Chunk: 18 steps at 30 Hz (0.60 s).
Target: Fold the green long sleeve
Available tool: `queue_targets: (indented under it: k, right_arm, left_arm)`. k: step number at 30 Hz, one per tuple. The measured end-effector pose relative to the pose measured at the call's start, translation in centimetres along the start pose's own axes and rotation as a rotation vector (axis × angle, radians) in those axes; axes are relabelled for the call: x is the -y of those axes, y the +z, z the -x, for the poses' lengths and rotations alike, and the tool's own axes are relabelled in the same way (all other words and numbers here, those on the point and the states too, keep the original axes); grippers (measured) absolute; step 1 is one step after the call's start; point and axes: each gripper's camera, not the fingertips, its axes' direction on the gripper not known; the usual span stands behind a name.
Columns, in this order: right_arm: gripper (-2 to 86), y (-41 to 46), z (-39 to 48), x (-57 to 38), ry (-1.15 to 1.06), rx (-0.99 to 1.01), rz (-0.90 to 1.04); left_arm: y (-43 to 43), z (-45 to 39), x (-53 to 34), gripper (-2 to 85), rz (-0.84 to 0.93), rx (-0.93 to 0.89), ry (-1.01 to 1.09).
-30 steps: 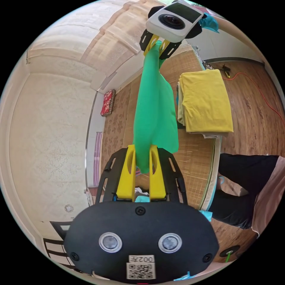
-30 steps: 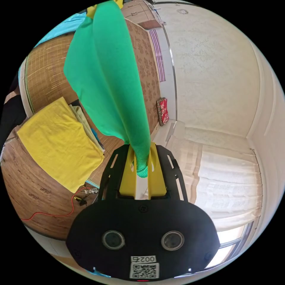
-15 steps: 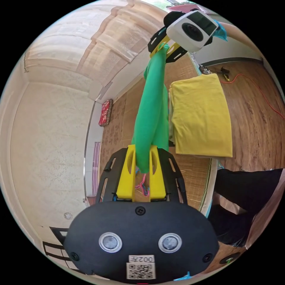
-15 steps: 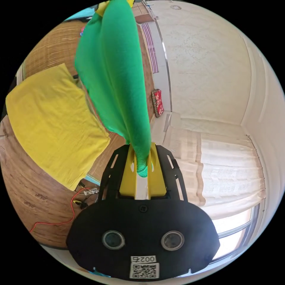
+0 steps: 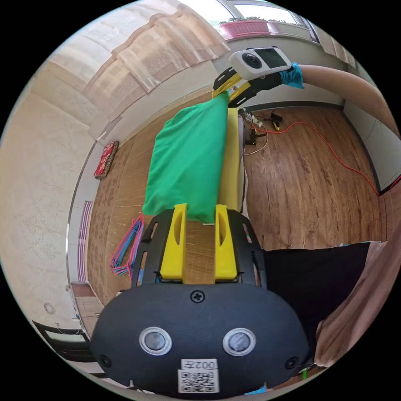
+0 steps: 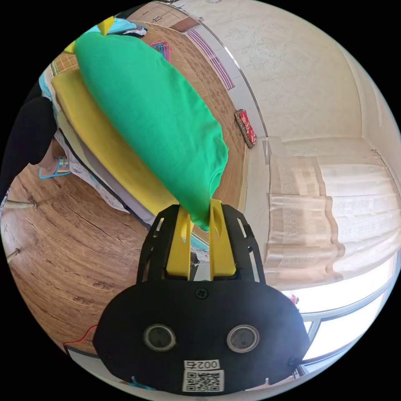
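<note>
The green long sleeve covers the yellow stack at frame centre. The left gripper looks released; the right gripper grasps its corner. Hangers lie lower left.

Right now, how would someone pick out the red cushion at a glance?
Start at the woven mat that covers the floor beside the wood planks. Follow it to the far pale wall, near the bottom of the curtain. The red cushion lies there at the mat's edge, small, patterned and the one red thing by the wall.
</note>
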Motion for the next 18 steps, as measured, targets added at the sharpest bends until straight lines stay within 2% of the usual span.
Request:
queue_targets:
  k: [9, 12, 15, 18]
  right_arm:
    - [5.9, 4.2, -1.3, -5.3, 0.010, 0.094, 0.086]
    - [5.7, 5.2, -3.2, -7.3, 0.091, 0.117, 0.097]
    - [6.1, 5.7, -5.6, -8.9, 0.214, 0.221, 0.048]
    - [8.7, 6.5, -7.3, -10.2, 0.270, 0.418, -0.017]
  left_arm:
    - [0.3, 2.5, -5.0, 6.5, -0.066, -0.153, -0.195]
    - [0.4, 3.7, -6.7, 6.3, -0.076, -0.164, -0.261]
    - [0.5, 4.8, -7.8, 6.8, -0.121, -0.211, -0.323]
    - [1.1, 5.4, -8.1, 7.7, -0.152, -0.255, -0.352]
